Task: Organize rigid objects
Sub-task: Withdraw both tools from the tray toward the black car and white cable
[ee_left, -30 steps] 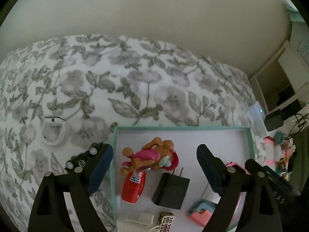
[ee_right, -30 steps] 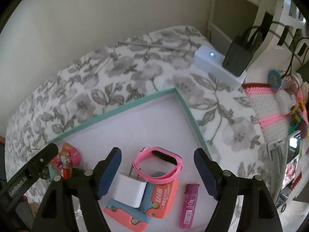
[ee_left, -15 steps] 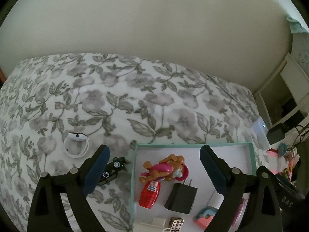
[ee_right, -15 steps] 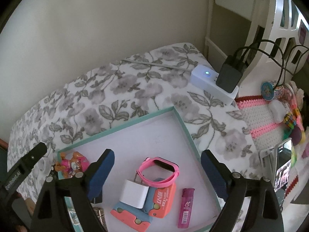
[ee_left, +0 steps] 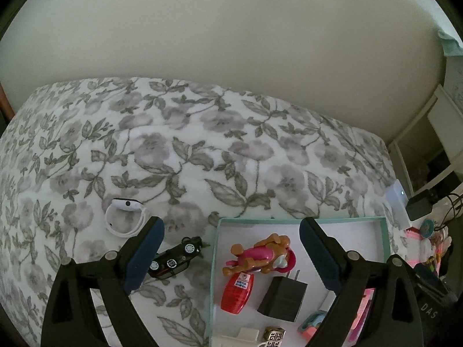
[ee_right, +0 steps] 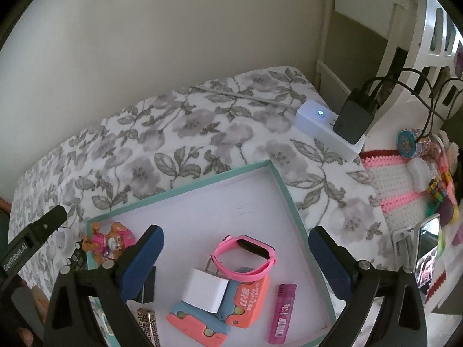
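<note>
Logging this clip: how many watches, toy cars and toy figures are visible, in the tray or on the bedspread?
Watches: 2, a pink watch in the tray and a white watch on the bedspread
Toy cars: 1, a black toy car on the bedspread
Toy figures: 1, a pup figure in the tray
Total: 4

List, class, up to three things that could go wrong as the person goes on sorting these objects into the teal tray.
1. The toy car lies overturned beside the tray rim; the open left claw could knock it or snag the rim.
2. The white watch is a loose loop on soft bedding; it may slip a grip.
3. The pink watch and white charger rest on other items; adding more could topple them.
</note>
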`<state>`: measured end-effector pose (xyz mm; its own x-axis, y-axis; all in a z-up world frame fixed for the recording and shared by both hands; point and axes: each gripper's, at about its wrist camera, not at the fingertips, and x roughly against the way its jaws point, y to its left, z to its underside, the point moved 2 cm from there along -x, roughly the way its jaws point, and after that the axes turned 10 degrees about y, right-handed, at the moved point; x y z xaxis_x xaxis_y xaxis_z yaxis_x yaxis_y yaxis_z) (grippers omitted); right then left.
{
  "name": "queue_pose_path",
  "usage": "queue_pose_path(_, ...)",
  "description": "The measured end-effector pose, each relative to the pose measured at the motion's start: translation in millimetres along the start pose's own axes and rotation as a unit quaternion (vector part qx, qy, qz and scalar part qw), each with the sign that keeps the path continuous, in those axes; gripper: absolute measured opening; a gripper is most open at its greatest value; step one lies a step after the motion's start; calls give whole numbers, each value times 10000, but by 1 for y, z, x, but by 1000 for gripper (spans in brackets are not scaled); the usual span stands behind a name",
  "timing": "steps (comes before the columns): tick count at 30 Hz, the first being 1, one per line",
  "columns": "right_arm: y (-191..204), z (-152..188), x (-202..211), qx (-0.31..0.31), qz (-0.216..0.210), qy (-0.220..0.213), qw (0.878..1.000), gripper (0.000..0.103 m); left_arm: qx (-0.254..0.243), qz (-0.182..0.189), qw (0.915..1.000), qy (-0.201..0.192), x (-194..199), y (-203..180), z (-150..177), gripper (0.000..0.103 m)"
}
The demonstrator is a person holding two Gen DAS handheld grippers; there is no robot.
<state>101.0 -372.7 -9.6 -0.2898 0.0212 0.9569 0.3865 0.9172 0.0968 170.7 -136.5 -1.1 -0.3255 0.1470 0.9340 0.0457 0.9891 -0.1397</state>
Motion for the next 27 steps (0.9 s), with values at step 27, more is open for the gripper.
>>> queue_pose_path(27, 135, 29, -10, 1177, -396, 204, 9921, 102, 1099, -657, 9918, -54, 21, 141, -8, 95)
